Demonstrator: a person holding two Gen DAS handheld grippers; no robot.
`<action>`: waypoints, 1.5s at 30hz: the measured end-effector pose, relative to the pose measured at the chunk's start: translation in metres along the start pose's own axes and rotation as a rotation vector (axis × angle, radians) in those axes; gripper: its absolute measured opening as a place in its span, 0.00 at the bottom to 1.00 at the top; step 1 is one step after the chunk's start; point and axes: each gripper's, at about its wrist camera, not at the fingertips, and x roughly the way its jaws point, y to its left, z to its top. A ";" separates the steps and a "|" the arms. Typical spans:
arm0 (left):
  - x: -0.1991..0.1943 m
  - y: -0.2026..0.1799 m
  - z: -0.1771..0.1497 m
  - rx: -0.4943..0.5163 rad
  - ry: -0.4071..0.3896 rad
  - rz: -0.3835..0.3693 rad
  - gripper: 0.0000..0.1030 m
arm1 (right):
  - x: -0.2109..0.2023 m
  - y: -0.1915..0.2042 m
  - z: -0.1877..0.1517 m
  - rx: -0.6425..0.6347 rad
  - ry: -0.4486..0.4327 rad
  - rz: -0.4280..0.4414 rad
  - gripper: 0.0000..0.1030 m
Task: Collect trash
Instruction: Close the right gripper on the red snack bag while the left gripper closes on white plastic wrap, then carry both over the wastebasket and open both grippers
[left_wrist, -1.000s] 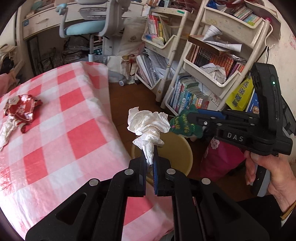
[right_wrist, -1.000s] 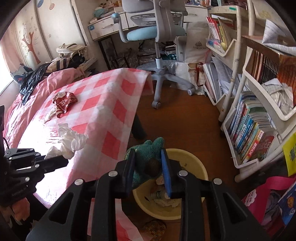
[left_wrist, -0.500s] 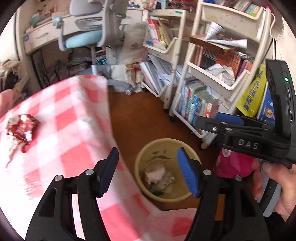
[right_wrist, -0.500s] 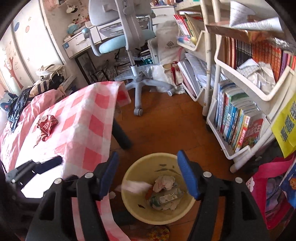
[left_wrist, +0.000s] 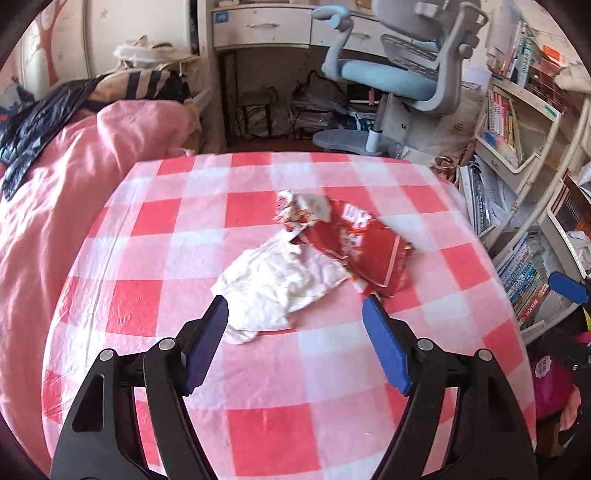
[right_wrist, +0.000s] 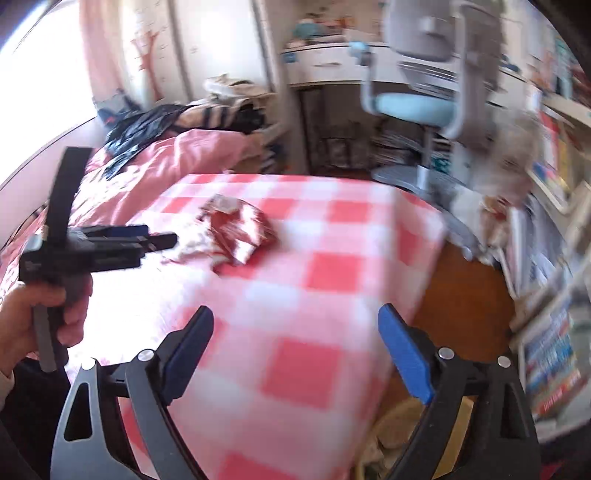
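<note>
Two pieces of trash lie together on the checked table in your left wrist view: a crumpled white tissue and a torn red snack wrapper. They touch, the wrapper overlapping the tissue's far right side, and both sit around the middle of the tabletop, somewhat nearer its right edge. Your left gripper hangs above the near part of the table with its jaws wide apart; they have just been opening, and nothing is between them. The tissue's near edge lies just beyond the left blue pad. Past the far edge of the table stand a blue swivel chair and a white desk; a pink quilt fills the left side and a bookshelf the right.

In your right wrist view, which is blurred, the right gripper points over the table's near right corner. Its jaws also stand wide, have just been opening, and hold nothing. The red wrapper and the tissue lie toward the far left part of the tabletop. Your left hand grips the other tool at the left, its fingers reaching toward the trash. The rim of a yellow bin shows below the table's right edge, on the brown floor.
</note>
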 end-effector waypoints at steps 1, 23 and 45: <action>0.010 0.011 0.000 -0.008 0.021 -0.004 0.70 | 0.012 0.006 0.007 -0.009 -0.001 0.010 0.85; 0.041 0.016 0.010 0.092 0.095 -0.173 0.07 | 0.068 -0.003 0.043 0.080 0.074 0.024 0.10; -0.014 -0.278 -0.093 0.254 0.219 -0.512 0.13 | -0.073 -0.167 -0.123 0.323 0.302 -0.444 0.55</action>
